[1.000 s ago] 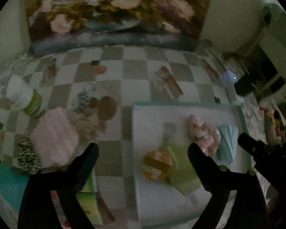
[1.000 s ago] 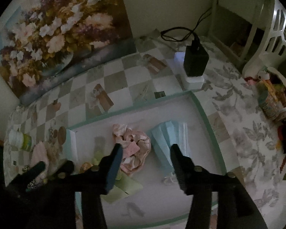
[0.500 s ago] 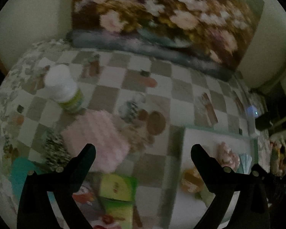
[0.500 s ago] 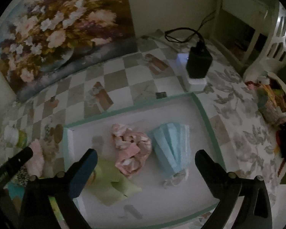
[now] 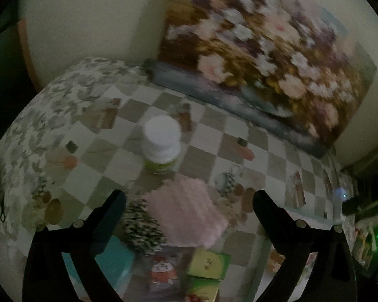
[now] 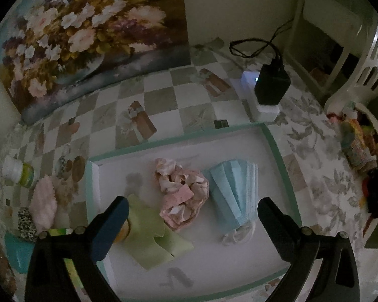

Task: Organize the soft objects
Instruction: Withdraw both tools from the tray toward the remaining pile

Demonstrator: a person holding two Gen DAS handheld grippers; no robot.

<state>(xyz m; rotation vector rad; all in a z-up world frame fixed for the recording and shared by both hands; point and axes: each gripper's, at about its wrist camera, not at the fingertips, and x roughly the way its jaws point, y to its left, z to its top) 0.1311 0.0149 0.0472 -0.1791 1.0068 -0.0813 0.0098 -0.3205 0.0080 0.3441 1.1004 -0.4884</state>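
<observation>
In the right wrist view a white tray with a green rim [image 6: 272,143] holds a crumpled pink cloth [image 6: 181,196], a stack of blue face masks [image 6: 235,191] and a folded green cloth [image 6: 153,239]. My right gripper [image 6: 192,210] hangs open above them, holding nothing. In the left wrist view my left gripper [image 5: 189,205] stands open over a fluffy pink cloth [image 5: 186,211] and a black-and-white spotted soft item [image 5: 141,226] on the chequered tablecloth. Both soft items also show left of the tray, the pink cloth [image 6: 44,202] and the spotted item [image 6: 26,222].
A white-capped bottle with a green label [image 5: 161,148] stands behind the pink cloth. Green cartons [image 5: 208,264] and a teal object [image 5: 113,259] lie at the near edge. A flower painting [image 6: 88,32] leans on the wall. A black charger [image 6: 271,85] sits behind the tray.
My left gripper swung left from over the tray to above the pink cloth and the bottle. My right gripper's jaws opened wide, with the cloth and masks left lying in the tray.
</observation>
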